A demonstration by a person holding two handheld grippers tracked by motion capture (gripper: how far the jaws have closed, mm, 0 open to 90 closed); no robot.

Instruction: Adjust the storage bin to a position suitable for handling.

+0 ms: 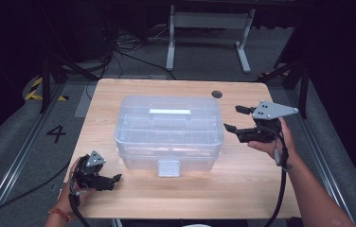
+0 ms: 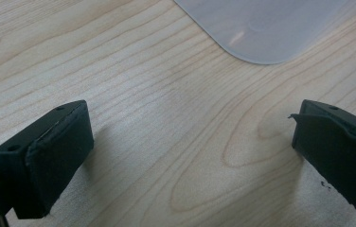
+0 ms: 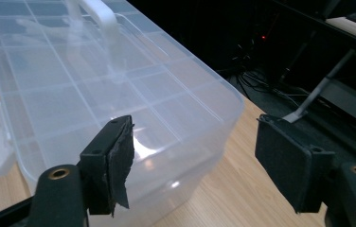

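2 grippers flank the clear plastic box (image 1: 169,132) at mid-table, long axis running left to right. Right gripper (image 1: 236,118) nearer, just beside the box's right end, jaws wide apart and empty. Left gripper (image 1: 115,178) low by the front-left corner, likewise gaping, holding nothing.

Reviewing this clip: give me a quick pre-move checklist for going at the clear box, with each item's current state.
1. Translucent plastic compartment box sits flat on the light wooden table: ok.
2. Lid closed, white front latch down: ok.
3. Left claw open, holding nothing, low over the wood: ok.
4. Right claw open, holding nothing, raised beside the box's end: ok.
5. White top handle lying flat, nothing on it: ok.
6. Contents of the box's compartments: cannot tell.
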